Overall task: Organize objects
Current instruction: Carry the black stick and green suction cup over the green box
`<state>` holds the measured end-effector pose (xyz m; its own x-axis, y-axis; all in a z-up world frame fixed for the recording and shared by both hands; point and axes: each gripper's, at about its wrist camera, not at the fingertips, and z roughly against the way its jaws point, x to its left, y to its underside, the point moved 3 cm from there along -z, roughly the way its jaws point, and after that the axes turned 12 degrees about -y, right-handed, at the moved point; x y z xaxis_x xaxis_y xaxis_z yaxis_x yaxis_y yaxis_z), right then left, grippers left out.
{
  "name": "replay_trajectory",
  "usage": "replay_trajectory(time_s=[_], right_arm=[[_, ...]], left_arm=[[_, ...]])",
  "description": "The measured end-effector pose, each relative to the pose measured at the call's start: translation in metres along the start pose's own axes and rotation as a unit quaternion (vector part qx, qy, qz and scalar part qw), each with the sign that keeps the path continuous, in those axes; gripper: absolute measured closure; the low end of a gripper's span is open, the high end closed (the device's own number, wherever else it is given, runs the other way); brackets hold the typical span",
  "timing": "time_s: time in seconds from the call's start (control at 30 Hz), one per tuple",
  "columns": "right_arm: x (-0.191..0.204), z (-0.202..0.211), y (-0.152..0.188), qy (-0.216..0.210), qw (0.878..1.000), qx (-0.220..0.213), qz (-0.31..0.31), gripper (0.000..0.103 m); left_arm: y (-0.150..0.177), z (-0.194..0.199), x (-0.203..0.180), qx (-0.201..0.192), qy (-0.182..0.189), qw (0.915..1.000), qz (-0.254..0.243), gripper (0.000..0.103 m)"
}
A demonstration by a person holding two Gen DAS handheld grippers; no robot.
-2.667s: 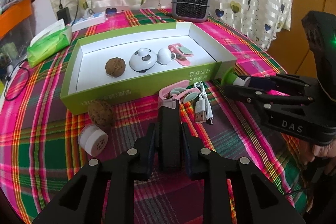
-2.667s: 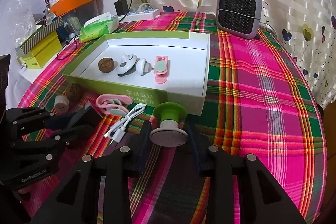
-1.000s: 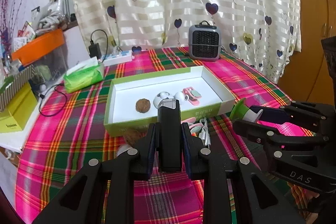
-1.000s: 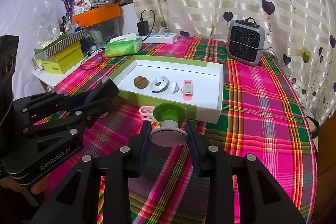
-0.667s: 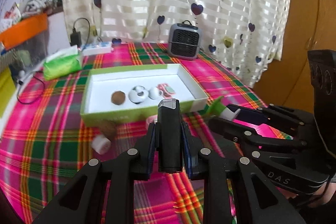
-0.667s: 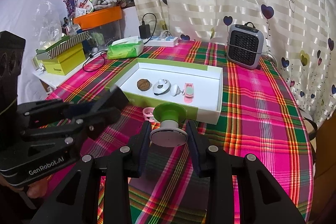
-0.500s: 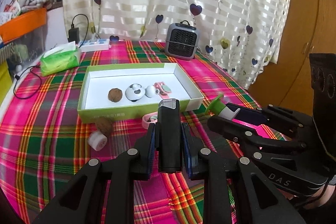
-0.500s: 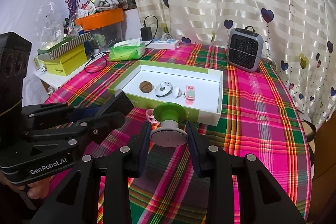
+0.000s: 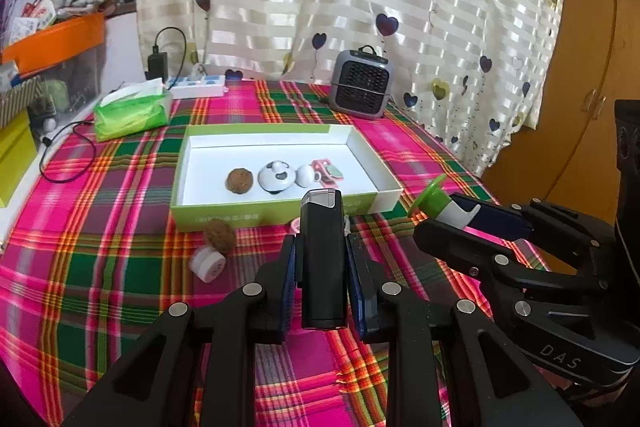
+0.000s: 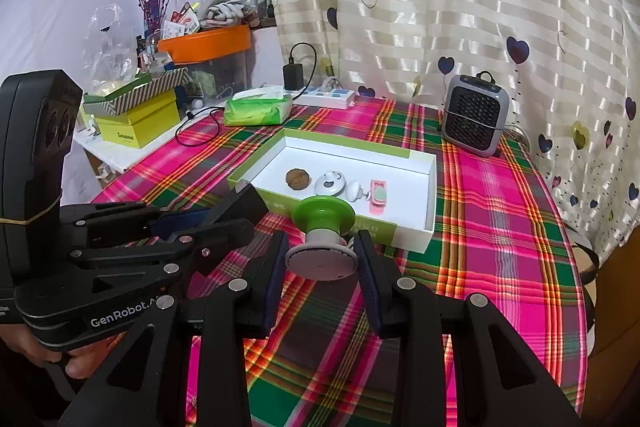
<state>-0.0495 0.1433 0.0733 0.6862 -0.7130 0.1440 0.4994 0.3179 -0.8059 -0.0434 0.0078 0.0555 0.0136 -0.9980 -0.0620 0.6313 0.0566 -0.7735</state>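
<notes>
My left gripper (image 9: 322, 255) is shut on a black rectangular device (image 9: 322, 251), held upright above the plaid tablecloth. My right gripper (image 10: 321, 259) is shut on a green-and-white suction knob (image 10: 322, 227), seen also in the left wrist view as the green-and-white knob (image 9: 434, 201). Ahead lies the green box lid with a white inside (image 9: 280, 143), also in the right wrist view (image 10: 416, 163). It holds a walnut (image 9: 239, 181), a white panda-faced case (image 9: 276, 177), a small white ball (image 9: 306, 175) and a pink clip (image 9: 326, 173). Both grippers hover in front of its near wall.
On the cloth before the box lie another walnut (image 9: 219, 233), a white round plug (image 9: 208, 265) and a pink item (image 9: 296, 225), half hidden. A grey heater (image 9: 360, 89), green tissue pack (image 9: 130, 111), power strip (image 9: 196, 87) and yellow box (image 10: 136, 125) stand farther back.
Both grippers have lifted and drawn back from the box with their objects still gripped, so the box looks smaller and farther. The left view has swung slightly sideways.
</notes>
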Motion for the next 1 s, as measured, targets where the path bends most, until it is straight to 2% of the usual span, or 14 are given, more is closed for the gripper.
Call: replay_trajectory(time_s=[1.0], right_arm=[[-0.016,-0.025,-0.004,-0.020,1.000,0.006,-0.010,0.068]], left_arm=[[-0.006,-0.035,-0.001,0.022,-0.013,0.9997,0.000,0.082]])
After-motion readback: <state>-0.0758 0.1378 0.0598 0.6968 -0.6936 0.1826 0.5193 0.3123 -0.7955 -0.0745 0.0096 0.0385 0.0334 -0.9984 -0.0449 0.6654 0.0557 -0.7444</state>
